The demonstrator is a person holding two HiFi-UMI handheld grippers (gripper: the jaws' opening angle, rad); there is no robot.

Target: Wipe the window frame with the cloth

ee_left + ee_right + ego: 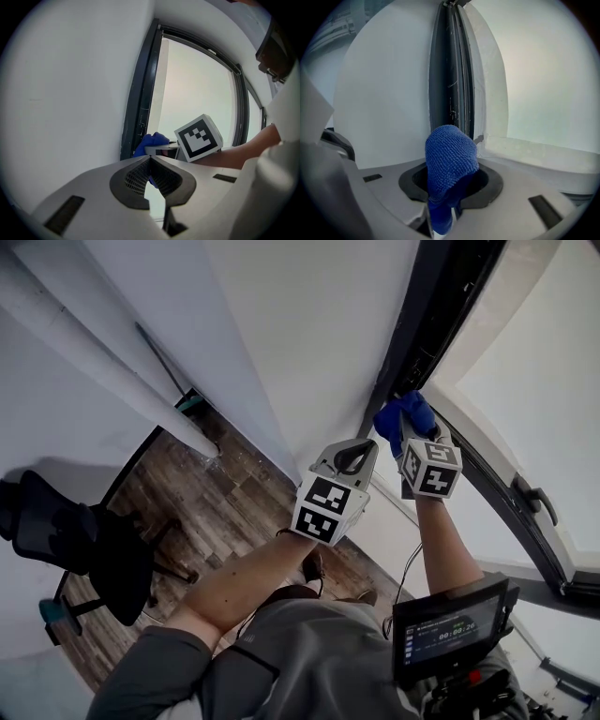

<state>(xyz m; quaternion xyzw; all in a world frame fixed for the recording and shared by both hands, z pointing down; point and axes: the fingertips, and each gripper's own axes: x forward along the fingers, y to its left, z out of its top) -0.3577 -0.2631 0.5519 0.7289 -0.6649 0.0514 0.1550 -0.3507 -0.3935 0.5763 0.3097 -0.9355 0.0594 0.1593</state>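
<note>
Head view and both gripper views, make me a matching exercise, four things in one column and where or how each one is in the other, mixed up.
1. cloth
2. left gripper
3. office chair
4. window frame

a. shut, empty
b. on the wood floor
c. dark strip beside the white wall
d. held in the right gripper

Pairs: 1-d, 2-a, 3-b, 4-c.

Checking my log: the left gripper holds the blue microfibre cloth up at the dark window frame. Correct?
No. The right gripper, not the left, holds the blue microfibre cloth up at the dark window frame; the right gripper view shows it.
</note>
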